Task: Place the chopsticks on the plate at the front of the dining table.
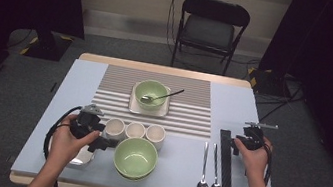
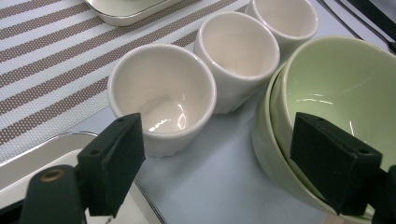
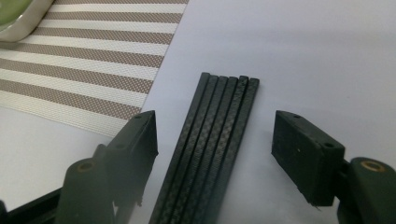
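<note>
Table-setting under way, at the stage of reaching for pieces; nothing lifted yet, judging by how everything lies.

Starting at the left: left gripper [image 1: 102, 143] poised just left of the stacked green bowls [image 1: 135, 157], over the corner of a silver-rimmed tray [image 1: 80, 160]. Jaws spread wide, gripping nothing. In the left gripper view, one pad [image 2: 114, 158] over the tray's rim just short of the nearest white cup [image 2: 162, 95], the other pad [image 2: 334, 161] in front of the bowls' near rim [image 2: 327, 93]; whether that pad touches the rim, cannot tell. Probably lining up on the top bowl's rim. Next move there: set one pad inside the rim and one outside, close, then lift the top bowl clear without dragging the lower one or nudging the row of three cups.

Further right of the bowls: two spoons [image 1: 210, 169], then the black chopsticks [image 1: 225, 161] lying side by side on the mat.

Right gripper [image 1: 243, 142] at the far end of the chopsticks. Jaws well apart, straddling the bundle [image 3: 210, 140], both pads clear of it, nothing held. Next move there: lower, pinch, and raise level.
</note>
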### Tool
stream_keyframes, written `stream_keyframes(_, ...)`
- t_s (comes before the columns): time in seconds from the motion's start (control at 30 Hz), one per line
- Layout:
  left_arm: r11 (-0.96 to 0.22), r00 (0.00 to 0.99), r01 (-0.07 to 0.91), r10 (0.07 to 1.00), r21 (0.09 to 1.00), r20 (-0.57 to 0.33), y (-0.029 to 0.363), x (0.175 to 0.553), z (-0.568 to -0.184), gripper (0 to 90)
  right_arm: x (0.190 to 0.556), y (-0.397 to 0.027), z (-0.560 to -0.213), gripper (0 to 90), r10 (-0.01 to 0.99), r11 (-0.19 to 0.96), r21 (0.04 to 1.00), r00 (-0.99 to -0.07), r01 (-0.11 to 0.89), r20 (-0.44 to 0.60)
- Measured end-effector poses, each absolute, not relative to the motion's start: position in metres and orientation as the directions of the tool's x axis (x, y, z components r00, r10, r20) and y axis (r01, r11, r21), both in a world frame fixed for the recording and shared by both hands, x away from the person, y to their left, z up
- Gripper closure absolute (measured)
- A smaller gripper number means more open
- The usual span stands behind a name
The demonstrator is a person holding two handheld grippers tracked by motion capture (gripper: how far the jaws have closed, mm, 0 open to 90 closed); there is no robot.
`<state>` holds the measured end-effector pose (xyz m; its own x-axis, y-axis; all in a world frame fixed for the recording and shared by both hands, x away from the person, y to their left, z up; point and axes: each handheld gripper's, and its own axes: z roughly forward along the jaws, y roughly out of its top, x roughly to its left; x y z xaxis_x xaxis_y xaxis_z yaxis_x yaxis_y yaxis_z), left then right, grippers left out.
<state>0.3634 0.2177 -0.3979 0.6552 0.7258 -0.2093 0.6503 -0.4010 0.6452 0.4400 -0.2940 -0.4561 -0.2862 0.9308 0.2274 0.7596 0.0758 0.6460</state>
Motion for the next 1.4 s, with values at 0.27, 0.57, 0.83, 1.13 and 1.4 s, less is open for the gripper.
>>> stream_keyframes(0.27, -0.403, 0.657, 0.650, 0.724, 0.644, -0.210, 0.218, 0.363, -0.398, 17.5, 0.439, -0.300, -0.459, 33.7, 0.941, 0.067, 0.642, -0.262, 0.764, 0.214)
stream_keyframes(0.57, -0.401, 0.655, 0.651, 0.725, 0.645, -0.210, 0.217, 0.363, -0.398, 17.5, 0.439, -0.304, -0.460, 40.7, 0.946, 0.063, 0.640, -0.250, 0.766, 0.207)
stream_keyframes(0.83, -0.410, 0.658, 0.650, 0.725, 0.640, -0.204, 0.217, 0.363, -0.398, 17.5, 0.438, -0.309, -0.460, 47.4, 0.952, 0.062, 0.639, -0.237, 0.767, 0.192)
stream_keyframes(1.13, -0.414, 0.658, 0.650, 0.726, 0.638, -0.200, 0.216, 0.363, -0.398, 17.5, 0.438, -0.307, -0.460, 48.1, 0.956, 0.081, 0.631, -0.239, 0.771, 0.169)
stream_keyframes(1.4, -0.415, 0.662, 0.646, 0.722, 0.641, -0.200, 0.216, 0.363, -0.398, 17.5, 0.438, -0.306, -0.460, 52.8, 0.959, 0.113, 0.633, -0.251, 0.766, 0.133)
